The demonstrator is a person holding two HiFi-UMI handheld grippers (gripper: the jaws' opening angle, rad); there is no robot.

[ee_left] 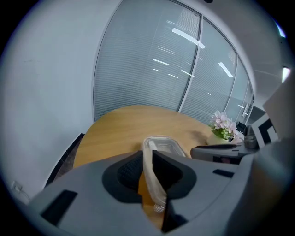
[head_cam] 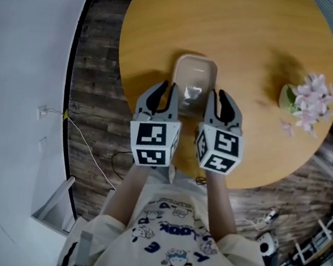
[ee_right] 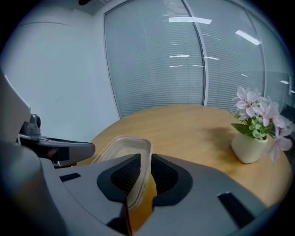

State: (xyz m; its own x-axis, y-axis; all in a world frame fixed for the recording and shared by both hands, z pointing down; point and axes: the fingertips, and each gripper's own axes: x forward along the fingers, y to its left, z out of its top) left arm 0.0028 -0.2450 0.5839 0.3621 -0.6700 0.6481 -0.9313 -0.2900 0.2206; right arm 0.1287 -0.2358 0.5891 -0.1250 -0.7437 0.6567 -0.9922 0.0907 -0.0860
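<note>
Sitting near the table's front edge is a clear, round-cornered plastic box. The left gripper clamps its left rim, the right gripper its right

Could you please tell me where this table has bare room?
Bare: the far half of the round wooden table beyond the clear rectangular plastic container, its left side, and the gap between container and white pot of pink flowers. Crowded: the near edge, where left gripper and right gripper clamp the container.
</note>
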